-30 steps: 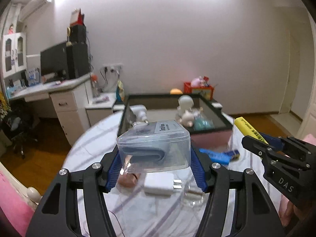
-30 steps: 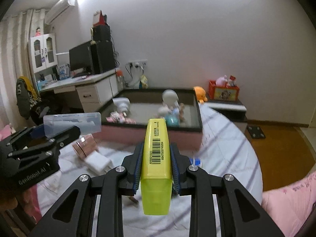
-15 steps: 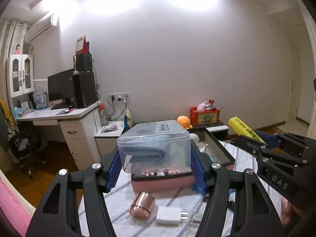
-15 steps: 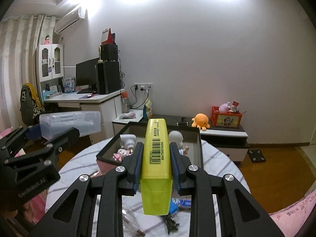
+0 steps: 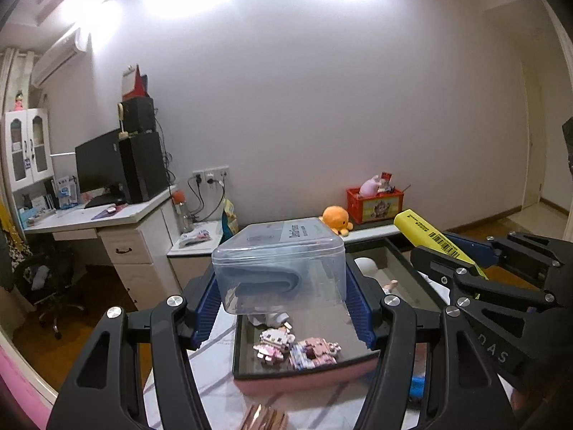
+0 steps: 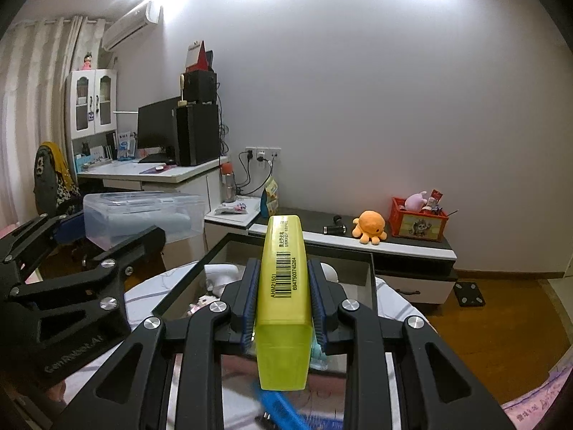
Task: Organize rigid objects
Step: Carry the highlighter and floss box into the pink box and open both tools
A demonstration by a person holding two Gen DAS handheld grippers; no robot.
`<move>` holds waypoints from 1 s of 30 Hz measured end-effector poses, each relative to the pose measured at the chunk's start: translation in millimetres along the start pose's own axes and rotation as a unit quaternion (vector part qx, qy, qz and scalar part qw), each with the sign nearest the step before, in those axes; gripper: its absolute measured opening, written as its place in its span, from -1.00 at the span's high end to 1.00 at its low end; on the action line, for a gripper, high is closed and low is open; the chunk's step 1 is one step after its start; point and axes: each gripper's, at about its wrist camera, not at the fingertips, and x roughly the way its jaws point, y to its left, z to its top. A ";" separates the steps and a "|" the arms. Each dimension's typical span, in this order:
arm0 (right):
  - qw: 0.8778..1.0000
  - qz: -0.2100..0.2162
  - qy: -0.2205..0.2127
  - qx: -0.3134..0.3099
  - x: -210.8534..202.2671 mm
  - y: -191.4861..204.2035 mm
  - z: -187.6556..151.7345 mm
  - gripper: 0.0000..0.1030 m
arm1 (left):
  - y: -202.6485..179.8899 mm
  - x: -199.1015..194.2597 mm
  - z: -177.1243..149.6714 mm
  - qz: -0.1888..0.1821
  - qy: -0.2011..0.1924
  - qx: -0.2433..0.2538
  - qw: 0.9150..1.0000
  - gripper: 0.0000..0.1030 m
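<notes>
My left gripper (image 5: 283, 308) is shut on a clear plastic box (image 5: 281, 265) with blue fabric inside and holds it above the near end of a pink storage tray (image 5: 304, 381). The tray holds small brick figures (image 5: 295, 347) and white toys. My right gripper (image 6: 284, 302) is shut on a yellow highlighter (image 6: 284, 294) with a barcode, held over the tray's dark rim (image 6: 182, 286). The highlighter (image 5: 429, 236) and right gripper (image 5: 476, 279) show at the right of the left wrist view. The box (image 6: 143, 216) and left gripper (image 6: 71, 279) show at the left of the right wrist view.
A copper-coloured cylinder (image 5: 265, 419) and a blue item (image 6: 277, 406) lie on the striped tablecloth before the tray. Beyond stand a desk with a monitor (image 5: 104, 168), a low cabinet with an orange plush (image 6: 370, 229) and a red crate (image 6: 419, 220).
Both grippers have moved forward over the tray with their loads; the tray's inside now sits just below the fingers. The charger and other table items have dropped out of view.
</notes>
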 end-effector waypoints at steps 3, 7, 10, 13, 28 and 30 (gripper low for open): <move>1.000 0.003 0.020 0.004 29.9 -5.4 3.2 0.48 | 2.7 33.0 1.7 -0.005 0.022 0.002 1.000 -0.22; 0.997 0.009 0.070 0.017 74.3 -14.3 -3.3 0.48 | 7.4 80.9 -9.0 -0.008 0.071 0.001 0.997 -0.22; 0.993 0.023 0.112 0.027 104.3 -17.9 -16.7 0.48 | 11.6 108.6 -23.5 -0.012 0.107 -0.003 0.994 -0.22; 0.987 0.044 0.150 0.036 125.2 -17.5 -29.5 0.48 | 10.4 126.3 -37.0 -0.004 0.133 0.000 0.991 -0.22; 0.986 0.026 0.156 0.057 110.8 -21.5 -33.1 -0.11 | 21.3 99.6 -29.8 0.020 0.115 -0.012 0.993 -0.64; 0.989 0.022 0.129 0.069 88.0 -24.2 -25.3 -0.52 | 27.4 77.8 -23.4 0.021 0.091 -0.021 0.995 -0.70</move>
